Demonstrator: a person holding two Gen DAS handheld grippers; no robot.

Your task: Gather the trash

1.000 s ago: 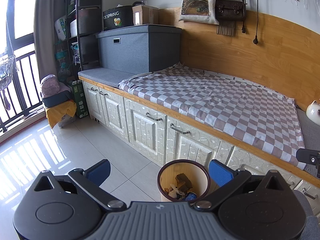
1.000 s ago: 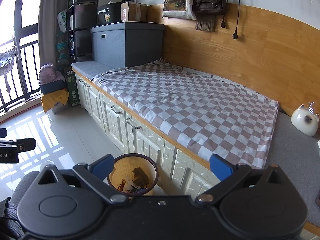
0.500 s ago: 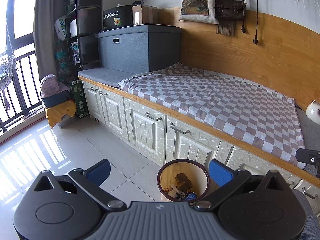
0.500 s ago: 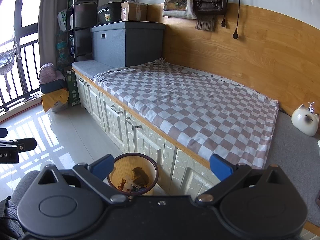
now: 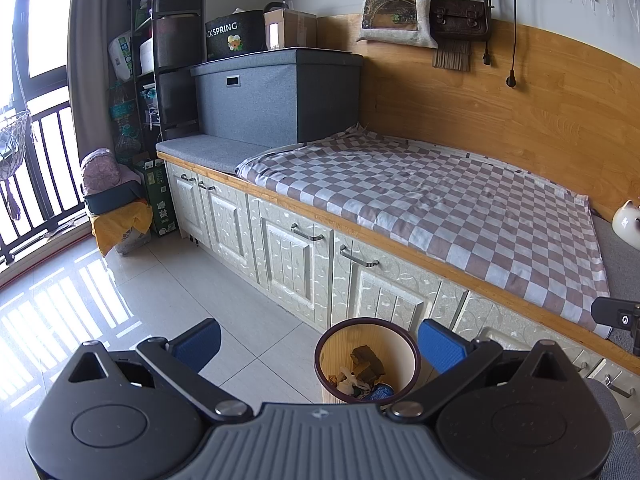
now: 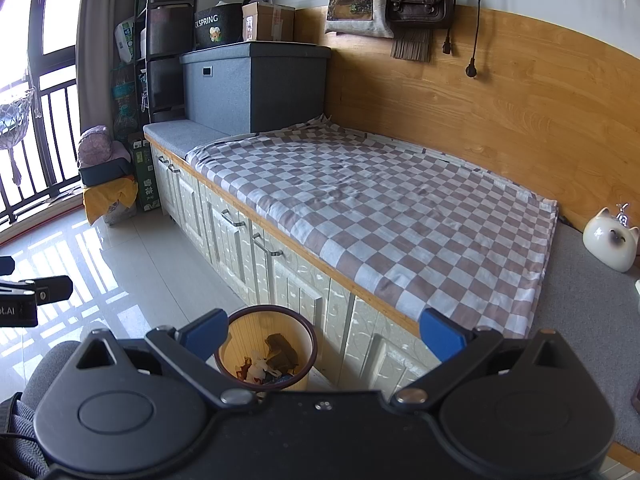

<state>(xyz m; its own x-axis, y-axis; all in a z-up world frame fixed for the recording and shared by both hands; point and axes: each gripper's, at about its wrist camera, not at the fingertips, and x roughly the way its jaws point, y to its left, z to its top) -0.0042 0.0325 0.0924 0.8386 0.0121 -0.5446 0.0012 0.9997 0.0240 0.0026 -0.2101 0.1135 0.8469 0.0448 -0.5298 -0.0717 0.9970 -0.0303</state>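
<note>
**Both hands free, bin loaded: scan before the next pick**

The left hand-held gripper (image 5: pixel 318 342) and the right hand-held gripper (image 6: pixel 324 332) both hang with their blue pads spread wide and nothing between them. The waste bin (image 5: pixel 367 356) stands on the tiled floor (image 5: pixel 132 296) just ahead of and below the left hand-held gripper, hard against the cabinet doors (image 5: pixel 290 258). From the right hand-held gripper it lies ahead and toward the left finger. Crumpled scraps of trash (image 5: pixel 362 374) lie in its bottom.

No loose litter shows on the checked cloth (image 6: pixel 380 208) ahead of the grippers or on the floor to their left, so collection looks finished or close to it.

To do this step well, I would sweep both cameras slowly over the bench edges and floor corners before committing. If a scrap turns up, approach from above with the pads spread, and carry it squarely over the bin's rim before letting go. Keep clear of the ceramic cat (image 6: pixel 610 240) far right.
</note>
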